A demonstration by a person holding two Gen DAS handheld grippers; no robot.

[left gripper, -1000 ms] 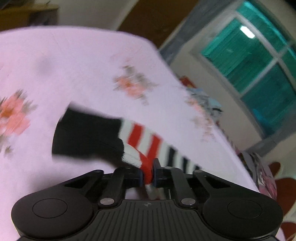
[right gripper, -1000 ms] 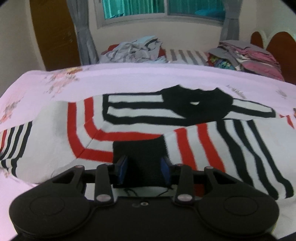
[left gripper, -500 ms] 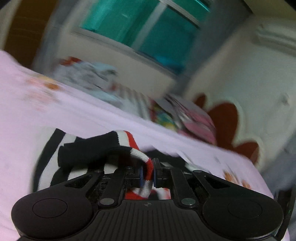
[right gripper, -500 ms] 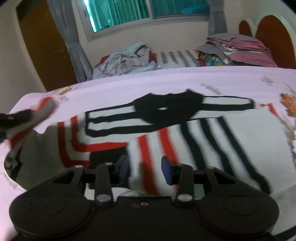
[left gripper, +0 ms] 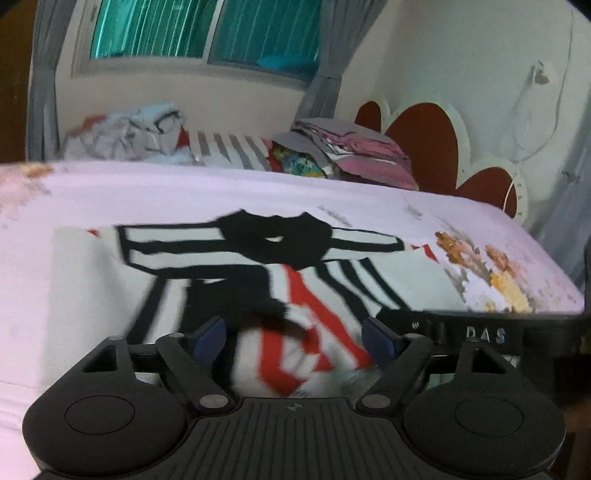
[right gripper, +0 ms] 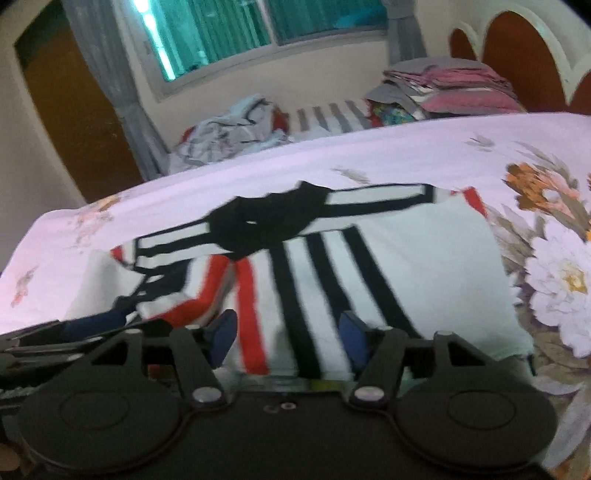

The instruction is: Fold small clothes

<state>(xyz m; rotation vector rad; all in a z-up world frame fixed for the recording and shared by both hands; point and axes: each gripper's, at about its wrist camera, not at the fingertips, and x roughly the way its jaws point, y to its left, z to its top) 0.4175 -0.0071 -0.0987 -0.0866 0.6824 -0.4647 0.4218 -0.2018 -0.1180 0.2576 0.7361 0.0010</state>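
Now, scene: a striped sweater (left gripper: pixel 332 269) lies spread on a floral sheet (left gripper: pixel 184 192), its black collar (left gripper: pixel 275 238) toward the far edge, both grippers low at its near edge.

Just changed: a second ago the left gripper (left gripper: pixel 293 338) pinched a red-and-white sleeve end out to the side; it has since carried that sleeve (left gripper: pixel 295 347) across onto the body and let go.

Left gripper: jaws opening, blue pads wide apart. The sleeve's red stripes lie between them, but the pads do not press on it.

Right gripper (right gripper: pixel 286 338): jaws opening too. Striped cloth lies between the pads, which stand clear of it; the black patch it pinched a second ago is no longer gripped.

Sweater: flat on the sheet, one sleeve folded in over the front. In the right view the folded sleeve (right gripper: pixel 192 302) sits just left of that gripper, beside the left gripper's tip (right gripper: pixel 96 321).

Poor view: the sleeve is motion-blurred, so it may still be settling; how neatly it lies I cannot tell.

Meaning for the task: one sleeve fold looks done. Both tools are free, so the other sleeve and the body folds probably come next.

Background: a loose clothes heap (left gripper: pixel 125 136) and a folded stack (left gripper: pixel 347 151) beyond the sheet, under the window (left gripper: pixel 207 33).
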